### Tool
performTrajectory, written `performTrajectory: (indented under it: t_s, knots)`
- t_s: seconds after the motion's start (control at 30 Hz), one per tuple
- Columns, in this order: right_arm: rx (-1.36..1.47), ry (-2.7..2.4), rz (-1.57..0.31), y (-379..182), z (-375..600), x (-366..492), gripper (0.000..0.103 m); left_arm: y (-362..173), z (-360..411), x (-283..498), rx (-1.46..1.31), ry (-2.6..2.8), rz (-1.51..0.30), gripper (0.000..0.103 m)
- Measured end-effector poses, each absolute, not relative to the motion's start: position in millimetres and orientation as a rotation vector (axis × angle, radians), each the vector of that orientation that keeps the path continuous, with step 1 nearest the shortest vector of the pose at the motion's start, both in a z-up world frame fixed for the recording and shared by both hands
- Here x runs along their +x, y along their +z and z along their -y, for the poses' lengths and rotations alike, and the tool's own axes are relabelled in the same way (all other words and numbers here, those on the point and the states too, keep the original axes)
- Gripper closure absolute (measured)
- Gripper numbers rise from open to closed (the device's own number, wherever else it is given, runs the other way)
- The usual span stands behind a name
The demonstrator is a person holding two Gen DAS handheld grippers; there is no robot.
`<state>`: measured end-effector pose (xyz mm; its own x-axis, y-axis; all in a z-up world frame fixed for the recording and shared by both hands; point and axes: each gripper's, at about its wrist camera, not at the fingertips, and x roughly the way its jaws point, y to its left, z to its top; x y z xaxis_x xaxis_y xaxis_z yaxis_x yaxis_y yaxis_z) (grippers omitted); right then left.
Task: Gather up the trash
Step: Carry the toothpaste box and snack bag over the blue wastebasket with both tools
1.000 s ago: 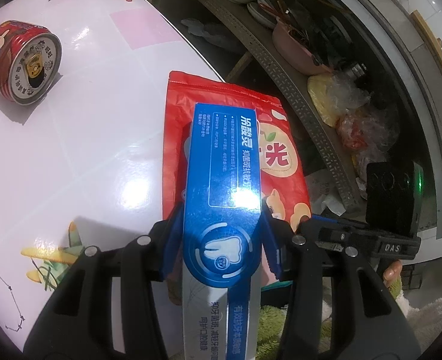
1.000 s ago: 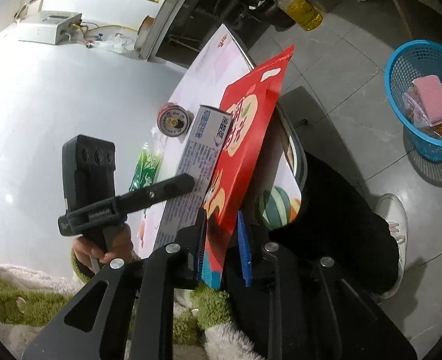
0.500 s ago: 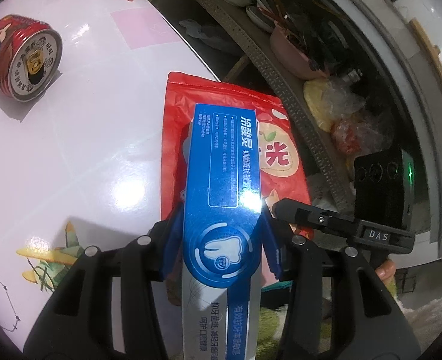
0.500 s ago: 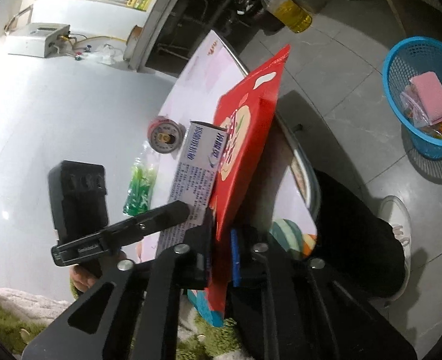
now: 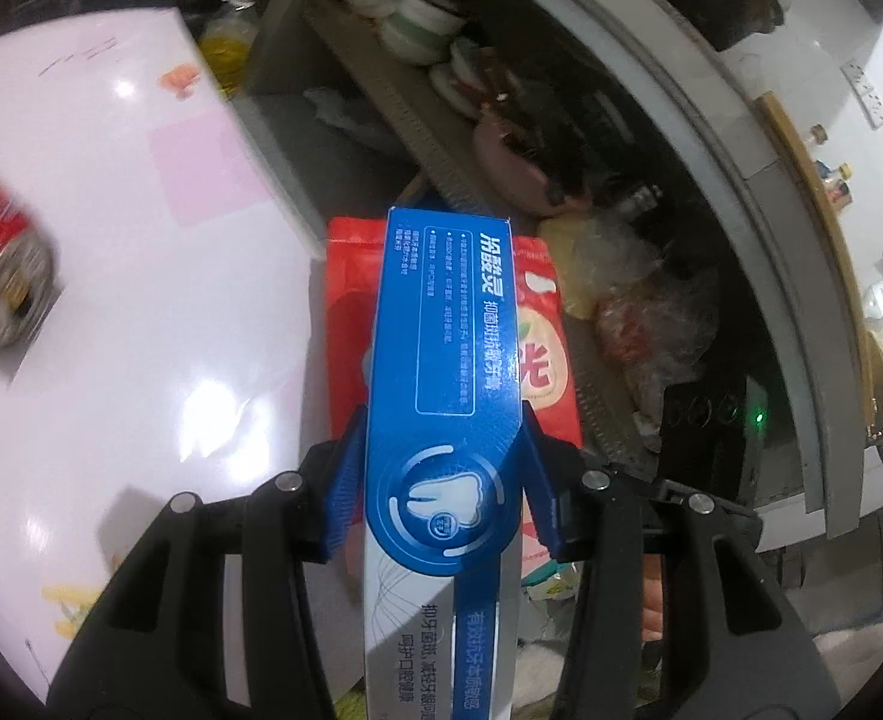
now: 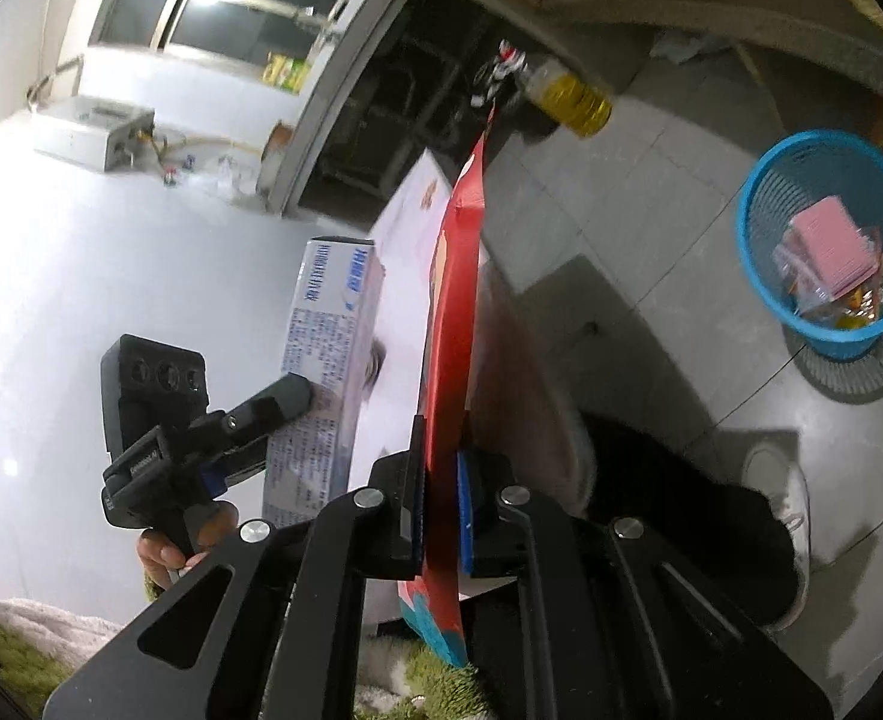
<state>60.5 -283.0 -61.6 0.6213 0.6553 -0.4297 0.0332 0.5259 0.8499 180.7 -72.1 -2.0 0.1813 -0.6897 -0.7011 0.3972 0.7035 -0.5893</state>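
Note:
My left gripper (image 5: pixel 441 462) is shut on a long blue toothpaste box (image 5: pixel 447 324), held lifted over the white table's (image 5: pixel 141 312) edge. The same toothpaste box (image 6: pixel 327 378) shows grey-sided in the right wrist view, with the left gripper (image 6: pixel 249 420) on it. My right gripper (image 6: pixel 441 510) is shut on a flat red snack bag (image 6: pixel 453 324), seen edge-on and upright. That red bag (image 5: pixel 543 348) lies just behind the box in the left wrist view. A blue mesh waste basket (image 6: pixel 825 240) with wrappers in it stands on the floor at right.
A red tin can (image 5: pixel 3 276) lies on its side on the table at left. Shelves with bowls and bagged food (image 5: pixel 621 288) stand beyond the table. An oil bottle (image 6: pixel 573 96) is on the floor. A person's dark trouser leg and white shoe (image 6: pixel 783 492) are near the basket.
Both grippers rose with their loads off the table. The right gripper's jaws closed tight on the red bag, which now stands edge-on. The can slid lower left in the left wrist view.

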Motion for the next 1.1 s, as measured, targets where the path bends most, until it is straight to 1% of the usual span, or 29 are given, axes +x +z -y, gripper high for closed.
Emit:
performTrajectory:
  t_s: [0.2, 0.43, 0.63, 0.73, 0.9, 1.03, 1.1]
  knots:
    - [1.029, 0.312, -0.723, -59, 338, 39, 0.095, 15, 127, 203, -0.265, -0.862, -1.141, 0.058]
    - [1.103, 0.118, -0.668, -79, 399, 15, 0.095, -1, 208, 236, -0.216, -0.915, -1.228, 0.058]
    - [1.184, -0.03, -0.693, -124, 438, 7, 0.095, -49, 275, 270, -0.126, -0.884, -1.363, 0.058]
    - [1.234, -0.082, -0.722, -156, 450, 15, 0.095, -77, 306, 287, -0.049, -0.847, -1.417, 0.058]
    - [1.306, -0.131, -0.806, -215, 468, 48, 0.095, -130, 350, 316, 0.045, -0.776, -1.514, 0.058]
    - [1.312, -0.132, -0.853, -245, 475, 81, 0.094, -160, 367, 332, 0.105, -0.734, -1.543, 0.057]
    - [1.307, -0.127, -0.863, -258, 478, 97, 0.092, -175, 379, 342, 0.124, -0.703, -1.544, 0.056]
